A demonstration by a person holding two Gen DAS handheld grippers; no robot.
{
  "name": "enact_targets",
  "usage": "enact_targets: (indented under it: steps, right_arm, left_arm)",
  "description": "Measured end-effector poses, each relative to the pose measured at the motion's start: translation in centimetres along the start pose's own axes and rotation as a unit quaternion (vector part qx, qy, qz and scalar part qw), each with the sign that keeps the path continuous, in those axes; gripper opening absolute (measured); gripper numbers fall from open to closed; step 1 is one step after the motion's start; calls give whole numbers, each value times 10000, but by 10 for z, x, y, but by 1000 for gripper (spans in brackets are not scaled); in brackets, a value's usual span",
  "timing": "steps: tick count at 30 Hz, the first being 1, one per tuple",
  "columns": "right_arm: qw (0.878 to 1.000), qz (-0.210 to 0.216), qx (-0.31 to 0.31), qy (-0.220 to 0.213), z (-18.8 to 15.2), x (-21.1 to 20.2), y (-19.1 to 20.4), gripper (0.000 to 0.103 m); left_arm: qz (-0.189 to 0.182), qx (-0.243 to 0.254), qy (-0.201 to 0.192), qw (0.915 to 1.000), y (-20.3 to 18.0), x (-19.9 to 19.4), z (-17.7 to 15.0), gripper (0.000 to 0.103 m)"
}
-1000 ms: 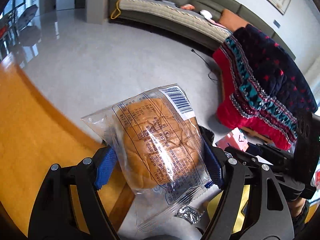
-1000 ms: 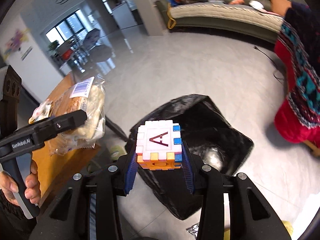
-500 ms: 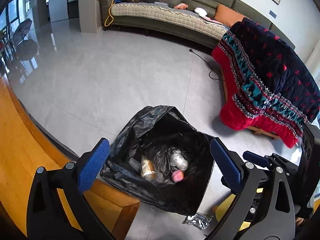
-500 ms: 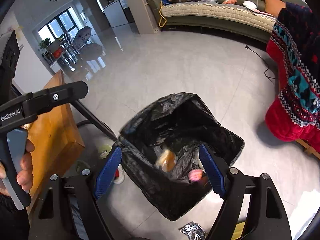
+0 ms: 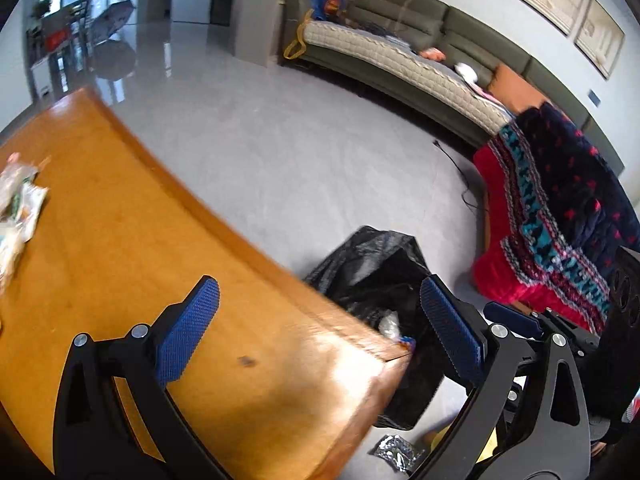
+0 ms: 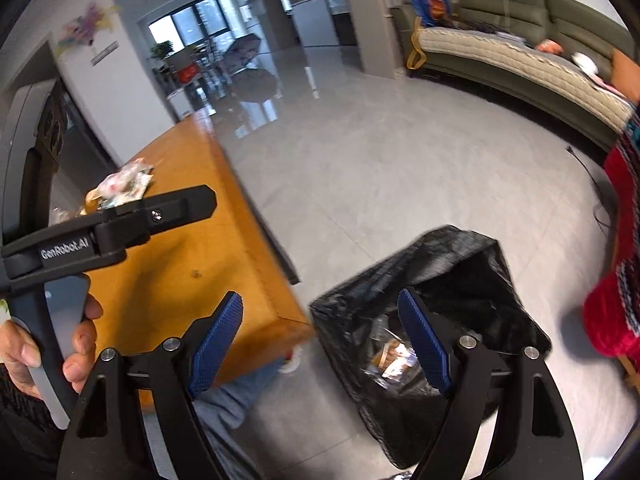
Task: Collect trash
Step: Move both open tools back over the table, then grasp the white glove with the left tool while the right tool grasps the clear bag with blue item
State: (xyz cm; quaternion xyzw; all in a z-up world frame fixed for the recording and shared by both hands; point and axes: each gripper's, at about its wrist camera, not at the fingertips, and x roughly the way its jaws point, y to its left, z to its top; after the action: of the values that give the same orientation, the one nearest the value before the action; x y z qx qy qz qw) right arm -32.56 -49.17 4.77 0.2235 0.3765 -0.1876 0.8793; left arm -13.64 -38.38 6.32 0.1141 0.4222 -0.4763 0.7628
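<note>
Trash bag [image 6: 448, 280] sits on the floor [image 6: 380, 160], mouth open, right off the near corner of the table [image 5: 120, 248]; one bag, black, with wrappers visible inside, count not readable. More trash on the table: a cluster of wrappers [image 6: 120, 186] at the far edge, blurred, so no exact count. One crumpled foil scrap [image 5: 394, 450] lies on the floor beside the bag's base. Your left gripper [image 5: 316, 320] is spread wide, nothing between the blue pads, tilted down, straddling the table's near corner with the bag seen past it. Your right gripper [image 6: 320, 328] is also wide and empty, tilted down, its left finger over the table's corner edge, its right finger over the bag's mouth. Your left hand [image 6: 48, 344] wraps the left gripper's handle, over the table's near edge in the right wrist view. Tabletop between the corner and the wrappers is bare wood. Floor beyond the bag is open out to the sofa [image 5: 400, 48]; red patterned blanket [image 5: 560, 220] sits to the bag's right, apart from it.
</note>
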Motion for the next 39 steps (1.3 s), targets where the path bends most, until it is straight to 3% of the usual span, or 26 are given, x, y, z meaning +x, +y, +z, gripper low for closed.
enact_targets:
  steps: [6,8,15,20,26,31,34,36,39]
  right_arm:
    - [9967,482,-650,68,20,21,69,80]
    - [9942,639,-862,102,24,29,93,80]
    - [9850,1052,-1324,342,22,55,145,80]
    - [9794,1216,-1552,445,27,72,175,80]
    - [9719,1431,-1789,537,44,94,210,80]
    - [9643,1667,-1947,667,60,118,246,80]
    - [9598,1765,-2076,667,71,130,269,81]
    - [9575,1725,-2220,641,78,142,287,80]
    - [9524,1683,-2461,640,82,157,310,80]
  left_arm:
    - [821,-806,-405,9925,84,-43,-17,97]
    - [1136,-1173,-586,9848,117,-62,-24,97]
    - [1544,-2293,-609,9591,219,-101,-48,97]
    - [2037,-2405,-558,9474,259,-113,-61,97]
    - [2577,-2376,-133,9365,304,-98,-60,97]
    - [2520,-2188,203,9424,321,-75,-55,77]
    - [2591,-2031,105,9442,323,-75,-56,60]
    - [2501,-1989,74,9475,325,-82,-60,41]
    - [2292,-2128,55,9498,334,-97,-73,30]
